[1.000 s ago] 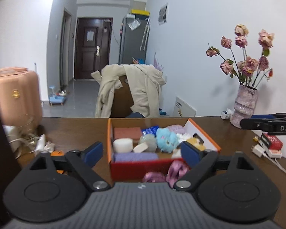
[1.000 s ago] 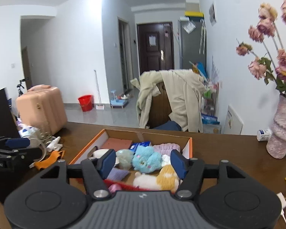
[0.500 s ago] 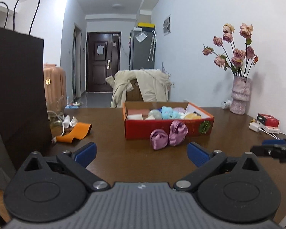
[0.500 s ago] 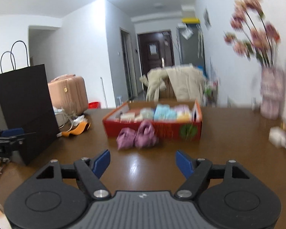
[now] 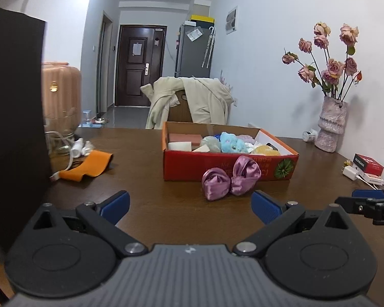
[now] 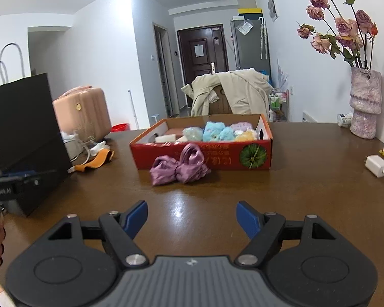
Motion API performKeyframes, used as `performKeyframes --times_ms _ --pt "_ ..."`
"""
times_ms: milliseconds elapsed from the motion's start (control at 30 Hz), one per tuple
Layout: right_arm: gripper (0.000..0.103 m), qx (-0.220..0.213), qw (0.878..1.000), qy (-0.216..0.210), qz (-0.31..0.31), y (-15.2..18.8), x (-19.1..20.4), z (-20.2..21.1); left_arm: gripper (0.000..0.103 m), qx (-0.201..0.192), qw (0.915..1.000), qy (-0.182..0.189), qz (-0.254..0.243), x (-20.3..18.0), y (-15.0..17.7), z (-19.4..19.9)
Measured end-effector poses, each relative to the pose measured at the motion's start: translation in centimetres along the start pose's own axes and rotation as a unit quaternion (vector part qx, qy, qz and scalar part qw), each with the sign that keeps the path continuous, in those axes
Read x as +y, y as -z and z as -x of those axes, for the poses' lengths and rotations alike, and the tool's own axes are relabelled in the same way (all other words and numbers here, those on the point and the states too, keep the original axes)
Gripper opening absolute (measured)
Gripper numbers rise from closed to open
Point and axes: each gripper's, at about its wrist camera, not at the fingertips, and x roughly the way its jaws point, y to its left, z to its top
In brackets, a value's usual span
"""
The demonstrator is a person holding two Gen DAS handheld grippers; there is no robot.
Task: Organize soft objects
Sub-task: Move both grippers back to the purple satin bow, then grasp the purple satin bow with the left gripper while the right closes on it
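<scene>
Tongs – left [image 5: 189,206] and right [image 6: 192,217] – gape empty. Crumpled purple satin bow [image 5: 230,177] lies on the brown desk [image 5: 151,199] against the red cardboard box [image 5: 192,165]; I'd pinch its knotted middle.

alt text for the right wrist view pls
The open right gripper hovers empty over a brown table, facing a purple satin bow lying against a red box of soft toys. A black bag stands left, a flower vase right.
</scene>
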Motion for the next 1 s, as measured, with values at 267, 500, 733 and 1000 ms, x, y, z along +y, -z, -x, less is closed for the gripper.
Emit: performKeyframes --times_ms 267,500,733,1000 --pt "0.066 0.022 1.000 -0.005 -0.004 -4.5 -2.1 -9.1 0.080 0.054 0.9975 0.041 -0.020 -1.4 -2.1 -11.6" --pt "0.047 0.059 0.998 -0.037 0.006 -7.0 -2.4 -19.9 0.049 0.098 0.9923 0.073 -0.015 -1.8 -2.2 -18.9" --pt "0.031 0.078 0.995 -0.063 -0.025 -5.4 -3.2 -24.5 0.027 0.126 0.9860 0.107 0.024 -0.2 -0.6 -21.2" --pt "0.019 0.073 0.993 -0.083 -0.040 -4.6 -3.8 -24.8 0.018 0.118 0.9850 0.121 0.030 -0.2 -0.2 -21.2"
